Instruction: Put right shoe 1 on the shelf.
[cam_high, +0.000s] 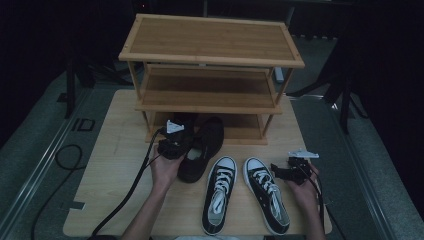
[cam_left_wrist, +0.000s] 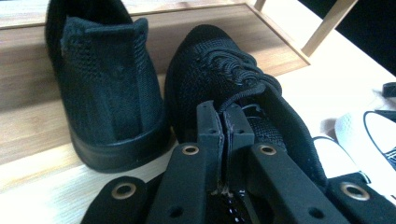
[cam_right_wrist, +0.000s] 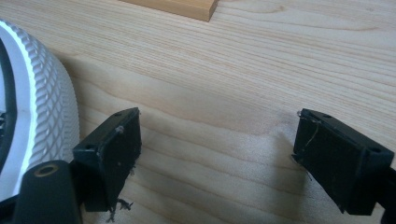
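One black knit shoe (cam_left_wrist: 109, 88) already sits on the rack's bottom shelf (cam_left_wrist: 28, 126); the left gripper (cam_left_wrist: 225, 123) pinches its mate (cam_left_wrist: 233, 79) (by the tongue or laces), while both sneakers (cam_high: 218, 192) wait at five o'clock beside the open-jawed right gripper (cam_right_wrist: 217, 154).

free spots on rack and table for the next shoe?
Free: rack's top shelf and middle shelf; bottom shelf's right half; table's left side, beside the left gripper. Crowded: bottom shelf's left end, where one black shoe stands; the front centre, with the gripped black shoe and both sneakers.
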